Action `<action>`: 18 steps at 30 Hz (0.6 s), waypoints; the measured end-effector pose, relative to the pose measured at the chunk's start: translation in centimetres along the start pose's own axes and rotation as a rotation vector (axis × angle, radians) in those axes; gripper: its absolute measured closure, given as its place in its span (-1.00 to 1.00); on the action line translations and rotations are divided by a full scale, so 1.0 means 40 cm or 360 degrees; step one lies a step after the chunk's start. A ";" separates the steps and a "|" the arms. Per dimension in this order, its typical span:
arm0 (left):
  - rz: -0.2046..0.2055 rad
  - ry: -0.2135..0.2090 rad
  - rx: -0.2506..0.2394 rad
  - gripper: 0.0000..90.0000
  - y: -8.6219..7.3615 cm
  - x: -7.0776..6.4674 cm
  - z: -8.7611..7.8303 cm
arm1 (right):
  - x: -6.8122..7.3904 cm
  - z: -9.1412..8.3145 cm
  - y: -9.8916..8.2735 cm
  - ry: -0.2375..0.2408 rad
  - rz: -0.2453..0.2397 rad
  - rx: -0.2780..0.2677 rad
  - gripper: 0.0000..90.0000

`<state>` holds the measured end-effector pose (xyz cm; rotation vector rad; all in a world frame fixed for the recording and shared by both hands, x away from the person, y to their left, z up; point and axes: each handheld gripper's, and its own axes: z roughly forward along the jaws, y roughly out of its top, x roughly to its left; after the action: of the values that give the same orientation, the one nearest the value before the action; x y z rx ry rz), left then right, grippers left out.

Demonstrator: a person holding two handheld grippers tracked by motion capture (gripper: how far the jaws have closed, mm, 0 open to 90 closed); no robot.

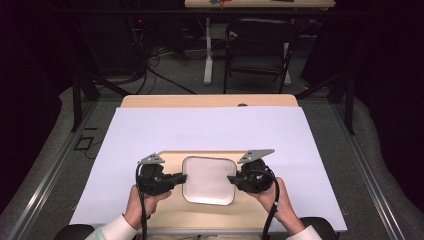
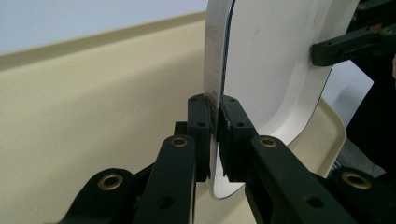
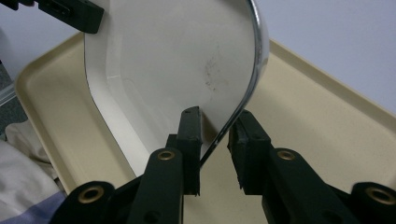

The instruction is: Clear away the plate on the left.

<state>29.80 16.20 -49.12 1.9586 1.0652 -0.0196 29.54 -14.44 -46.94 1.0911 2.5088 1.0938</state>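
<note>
A square white plate sits over a beige tray on the counter. The left tongs are clenched on its left rim; the right tongs straddle the opposite rim, not fully closed. The plate looks stiff, glossy and likely slippery, so the rims seem the best hold.

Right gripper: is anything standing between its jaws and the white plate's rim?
Nothing visible does. The right gripper straddles the rim of the white plate, its jaws not yet closed on it; the left gripper clamps the opposite rim.
</note>
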 end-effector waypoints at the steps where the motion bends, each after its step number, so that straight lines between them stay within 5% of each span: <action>1: -0.0008 -0.0012 0.0015 0.87 -0.001 0.001 0.002 | 0.000 0.001 0.000 0.0001 -0.0002 0.0007 0.66; 16: -0.0096 -0.0052 0.0046 0.86 -0.011 0.009 -0.005 | -0.007 0.006 0.006 0.0056 0.0068 0.0019 0.70; 18: -0.0156 -0.0095 0.0062 0.86 -0.013 0.018 -0.004 | -0.008 0.010 0.007 0.0066 0.0077 0.0036 0.70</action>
<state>29.83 16.91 -49.68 1.9270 1.1282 -0.1522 30.10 -14.30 -47.05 1.1520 2.5450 1.1149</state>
